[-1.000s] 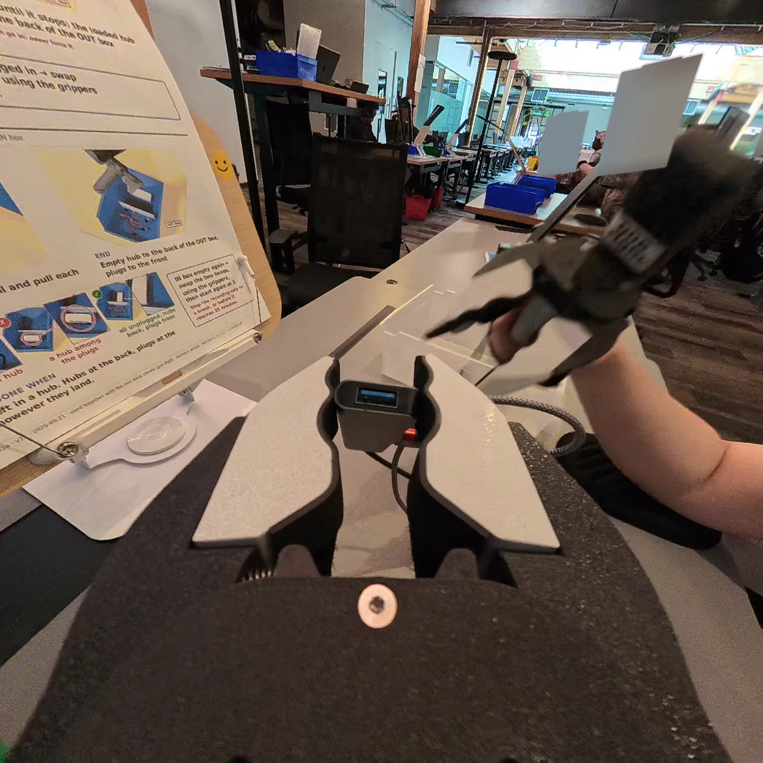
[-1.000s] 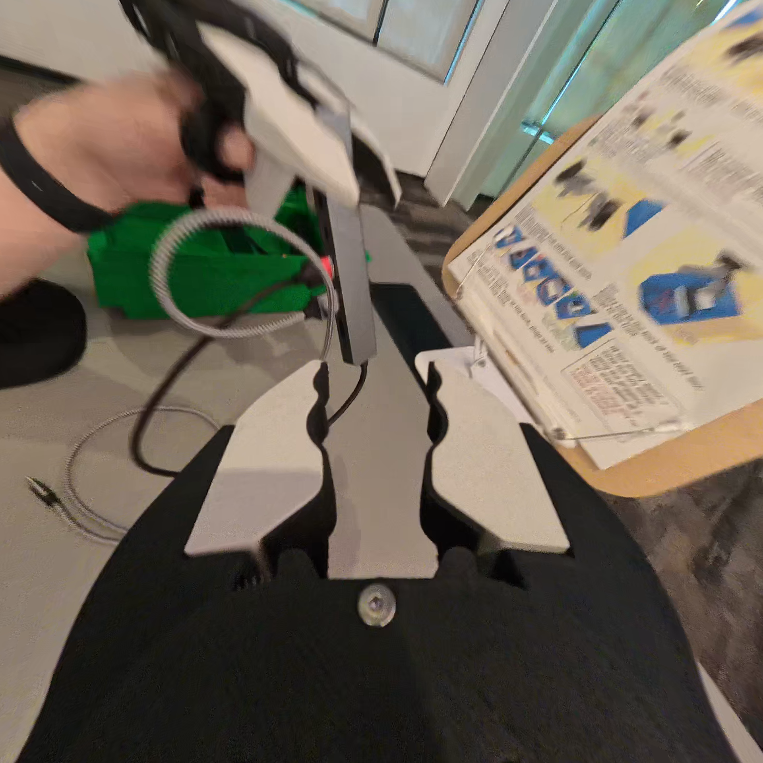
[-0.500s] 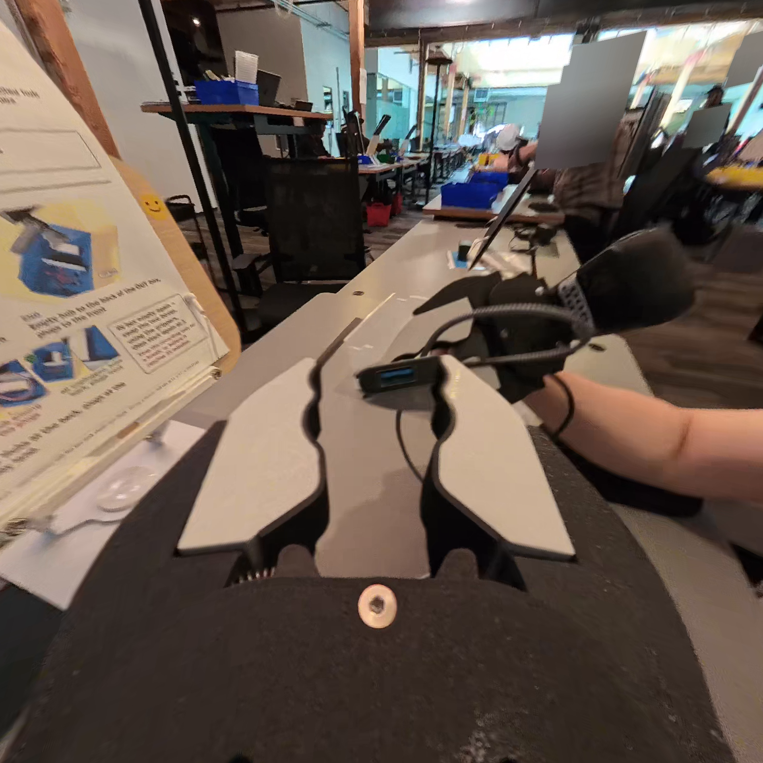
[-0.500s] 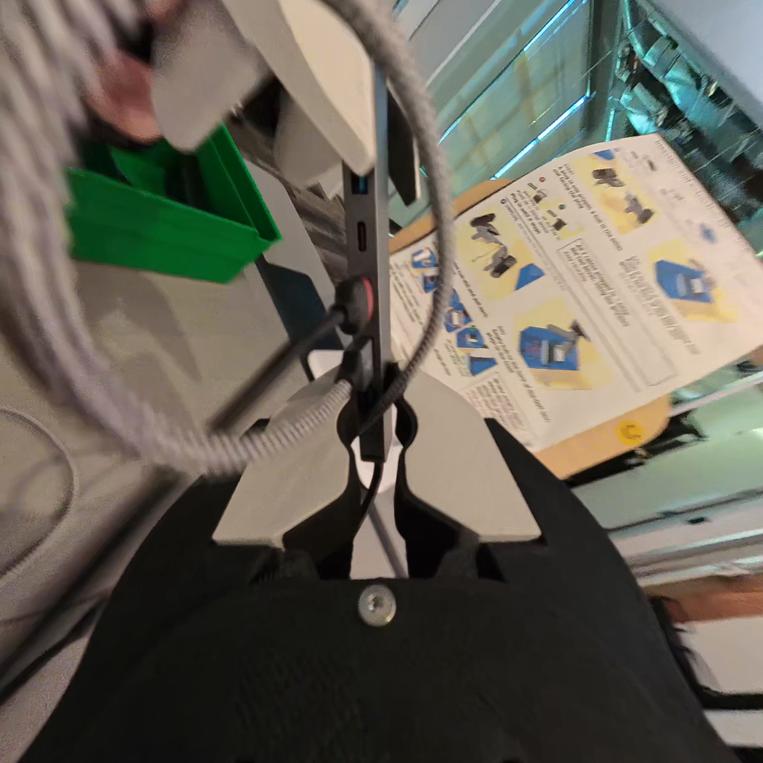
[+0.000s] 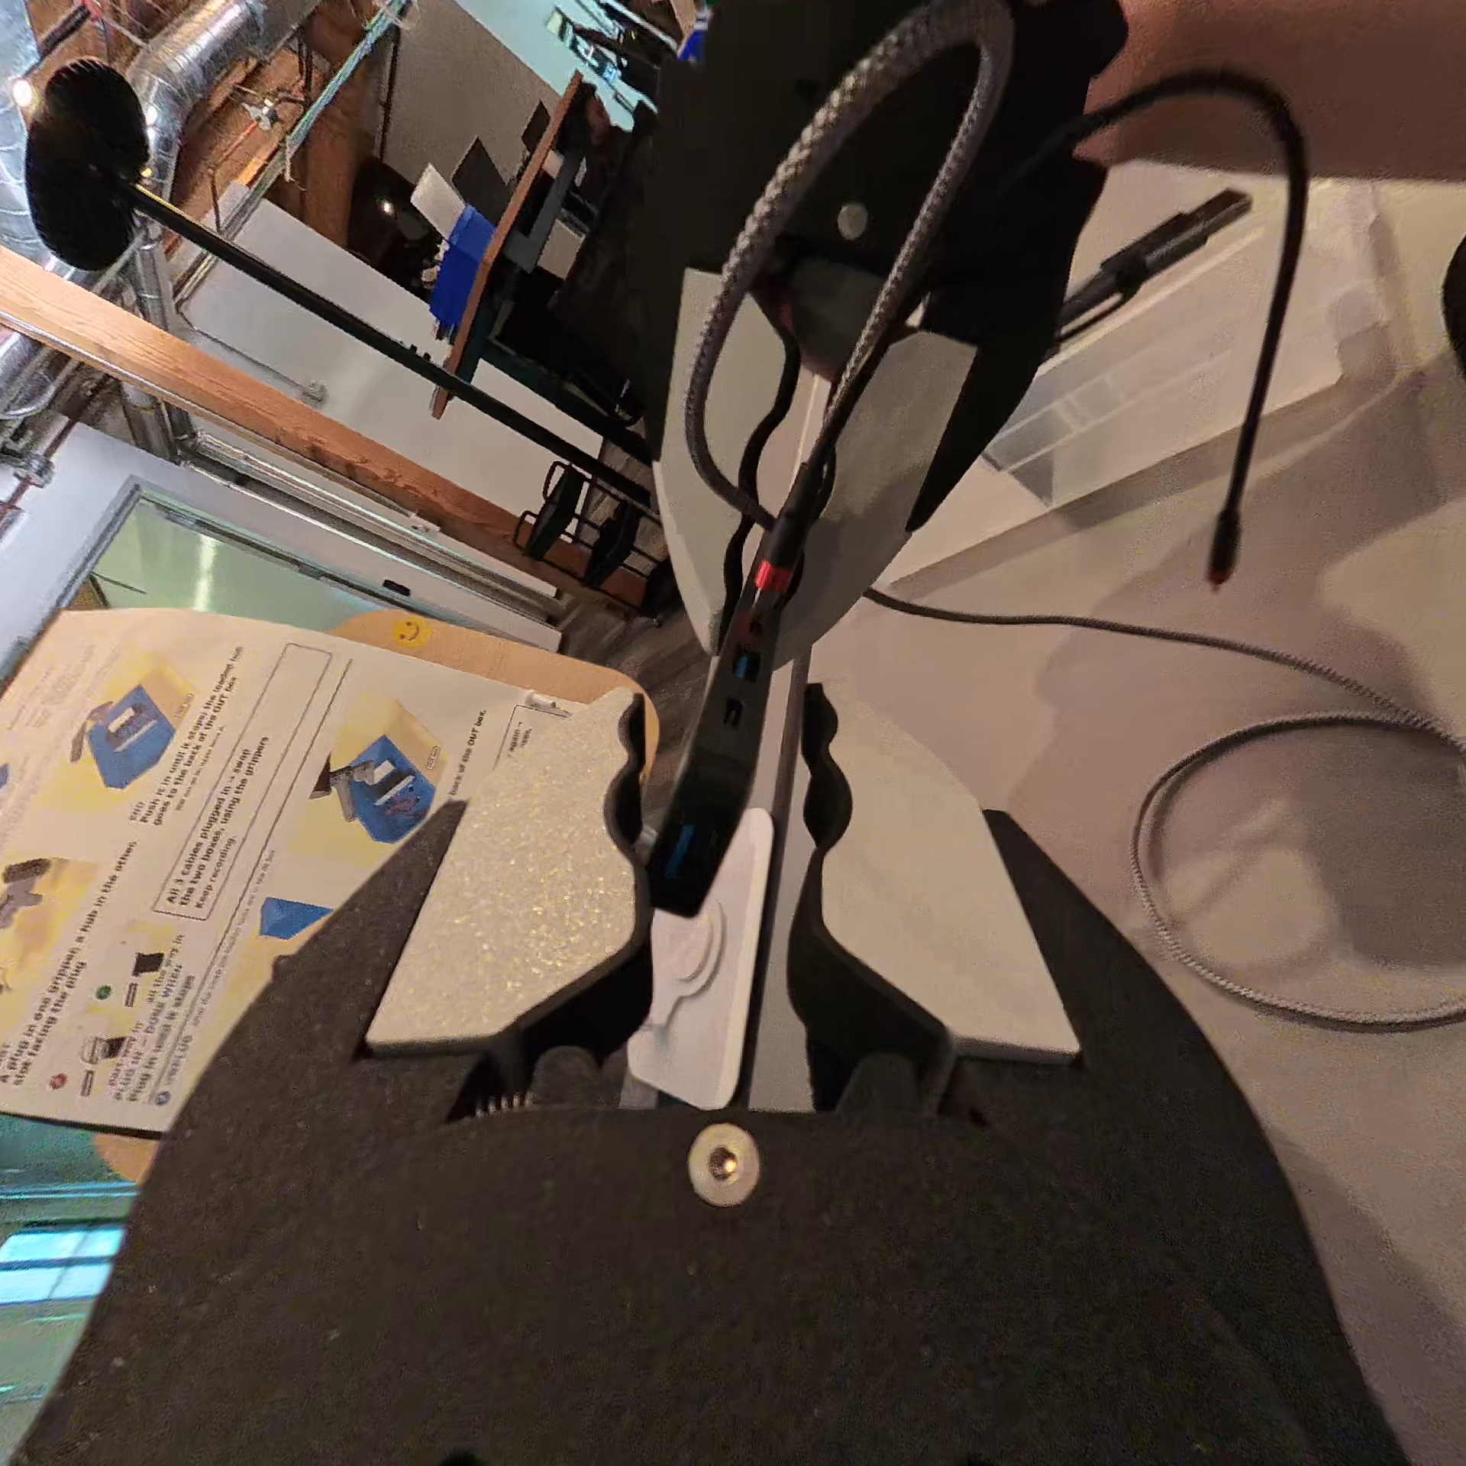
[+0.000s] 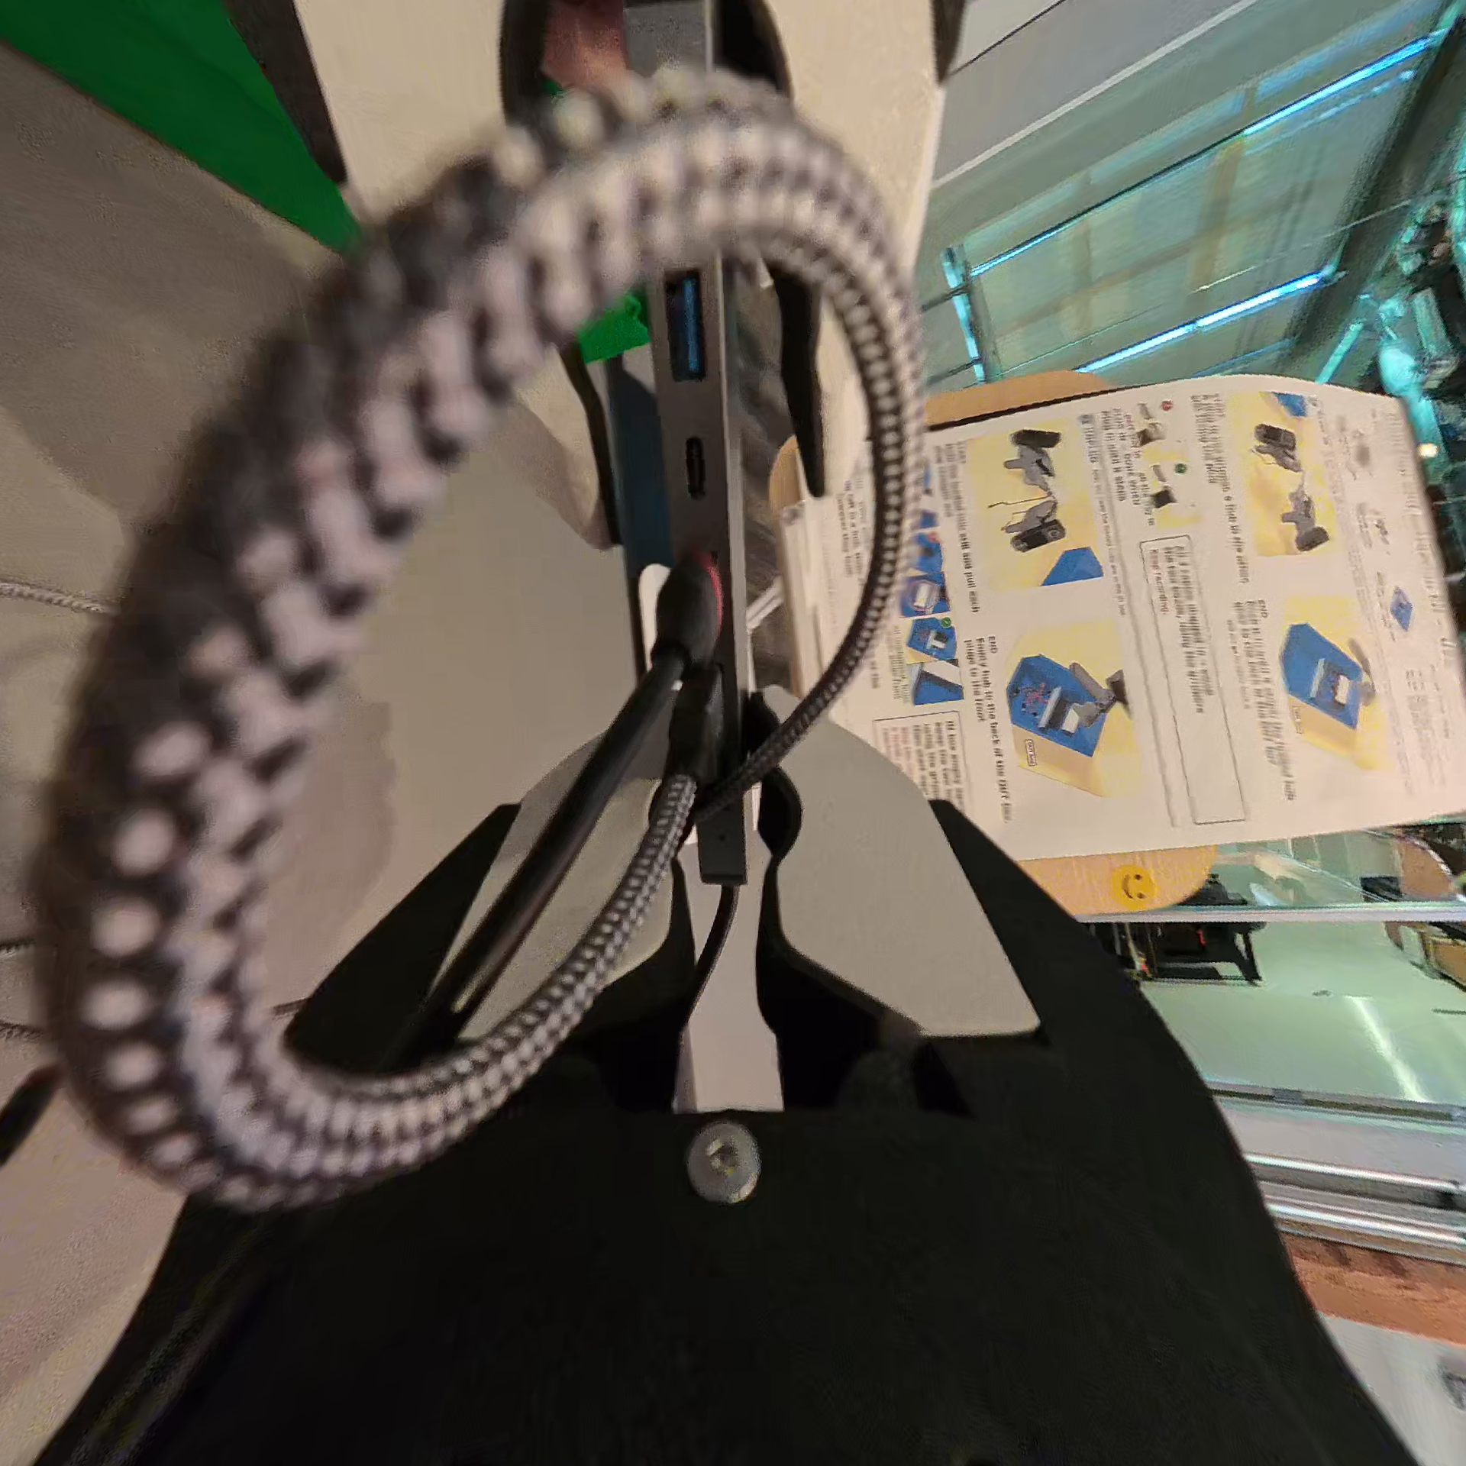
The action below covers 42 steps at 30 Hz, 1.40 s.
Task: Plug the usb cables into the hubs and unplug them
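Observation:
A slim dark grey USB hub [image 5: 714,761] stands on end between my two grippers. My left gripper [image 5: 722,702] is open; the hub's lower end leans on its left finger with a gap on the other side. My right gripper [image 6: 722,738] is shut on the hub's cable end and shows at the top of the left wrist view [image 5: 761,627]. A black cable with a red-ringed plug [image 6: 690,611] sits in a hub [image 6: 698,444] port. A thick braided cable [image 6: 262,635] loops over the right gripper. A loose black cable with a red tip [image 5: 1226,547] hangs free.
An instruction sheet on a wooden board [image 5: 238,793] stands to the left, also in the right wrist view [image 6: 1190,595]. A green bin [image 6: 159,103] is behind. A thin braided cable [image 5: 1190,952] coils on the grey table. A clear stand [image 5: 1111,397] lies beyond. A person's arm [image 5: 1309,79] is above. My hands' fingertips stand some 4 cm from each other.
My left gripper let go of the hub and opened. My right gripper closed on the hub's cable end. Both grippers rolled over, and the hub turned on end.

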Available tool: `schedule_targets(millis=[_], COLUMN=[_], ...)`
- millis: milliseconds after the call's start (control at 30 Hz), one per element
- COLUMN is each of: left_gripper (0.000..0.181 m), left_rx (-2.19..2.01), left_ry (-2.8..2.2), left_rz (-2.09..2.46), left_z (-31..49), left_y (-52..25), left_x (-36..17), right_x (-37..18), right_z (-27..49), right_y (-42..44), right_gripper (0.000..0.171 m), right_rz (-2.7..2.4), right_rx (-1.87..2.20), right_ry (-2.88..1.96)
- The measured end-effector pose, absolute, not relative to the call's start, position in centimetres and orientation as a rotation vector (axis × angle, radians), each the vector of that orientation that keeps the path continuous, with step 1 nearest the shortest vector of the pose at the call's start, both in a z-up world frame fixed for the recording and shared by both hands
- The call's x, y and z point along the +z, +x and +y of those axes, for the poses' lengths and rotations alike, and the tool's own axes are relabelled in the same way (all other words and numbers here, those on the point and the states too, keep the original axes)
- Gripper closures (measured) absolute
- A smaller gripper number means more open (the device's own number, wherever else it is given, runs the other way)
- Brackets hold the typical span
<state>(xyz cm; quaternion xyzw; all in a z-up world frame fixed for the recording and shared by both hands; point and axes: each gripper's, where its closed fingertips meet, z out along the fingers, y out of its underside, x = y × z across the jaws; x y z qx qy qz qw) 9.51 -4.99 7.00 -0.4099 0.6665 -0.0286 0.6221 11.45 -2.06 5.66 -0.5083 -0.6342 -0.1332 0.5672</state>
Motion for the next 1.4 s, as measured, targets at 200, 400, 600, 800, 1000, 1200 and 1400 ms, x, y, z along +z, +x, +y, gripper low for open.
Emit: schedule_targets(millis=[200,400,600,800,1000,1200,1400], left_gripper=[0.167,0.170,0.170,0.170,0.170,0.170,0.170], left_rx=[-0.028,0.037,0.105,0.093,0.225,0.366,0.481], left_ry=[-0.841,-0.781,-0.755,-0.746,-0.745,-0.774,-0.793], left_rz=[1.598,1.676,1.668,1.626,1.501,1.378,1.268], left_z=[-5.3,-5.5,-5.4,-5.5,-3.8,-2.0,-0.8], left_y=[10.0,10.6,10.9,11.0,9.2,6.9,4.7], left_x=[5.8,4.4,4.6,5.4,7.7,9.8,11.7], right_x=[4.1,2.8,3.2,4.1,6.7,10.1,18.1], right_z=[-2.1,-2.1,-1.9,-2.1,-1.5,-1.1,-5.7], right_y=[11.6,12.2,12.5,12.4,13.2,15.6,16.4], right_gripper=[0.159,0.159,0.158,0.155,0.141,0.141,0.148], right_rz=[-1.567,-1.632,-1.618,-1.570,-1.421,-1.224,-0.859], right_rx=[-0.323,-0.340,-0.384,-0.354,-0.393,-0.421,-0.015], right_ry=[-1.239,-1.291,-1.255,-1.238,-1.194,-1.205,-1.136])
